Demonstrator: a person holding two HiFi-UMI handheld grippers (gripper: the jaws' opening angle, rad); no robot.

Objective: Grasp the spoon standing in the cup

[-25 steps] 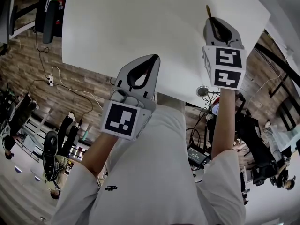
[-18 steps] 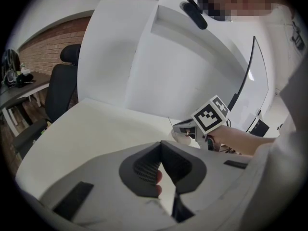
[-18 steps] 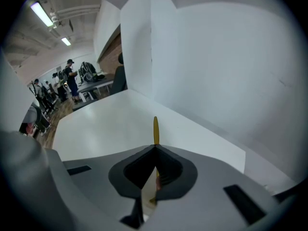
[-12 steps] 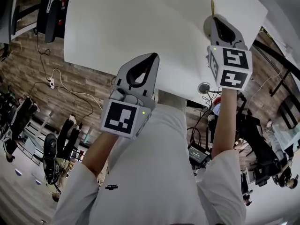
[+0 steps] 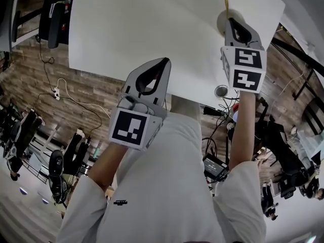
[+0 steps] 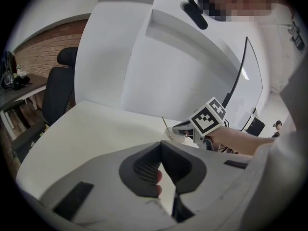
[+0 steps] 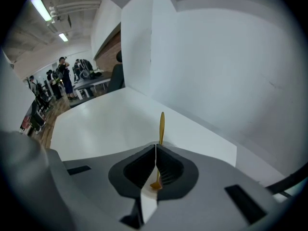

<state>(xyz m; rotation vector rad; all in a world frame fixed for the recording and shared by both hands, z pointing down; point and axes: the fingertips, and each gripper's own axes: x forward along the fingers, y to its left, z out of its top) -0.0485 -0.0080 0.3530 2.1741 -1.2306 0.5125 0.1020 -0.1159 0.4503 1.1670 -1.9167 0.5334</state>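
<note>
The right gripper (image 7: 155,147) is clamped on the spoon (image 7: 161,124) just above the cup (image 5: 220,22), so the grasp looks made and a straight lift comes next; the left gripper (image 6: 161,144), jaws together and empty, hangs well away from the cup

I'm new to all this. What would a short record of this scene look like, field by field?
surface: white table
cup: white, near the table's right edge
spoon: golden, handle pointing up
right gripper: over the cup, fingers closed on the spoon
left gripper: fingers closed, empty, at the table's near edge
</note>
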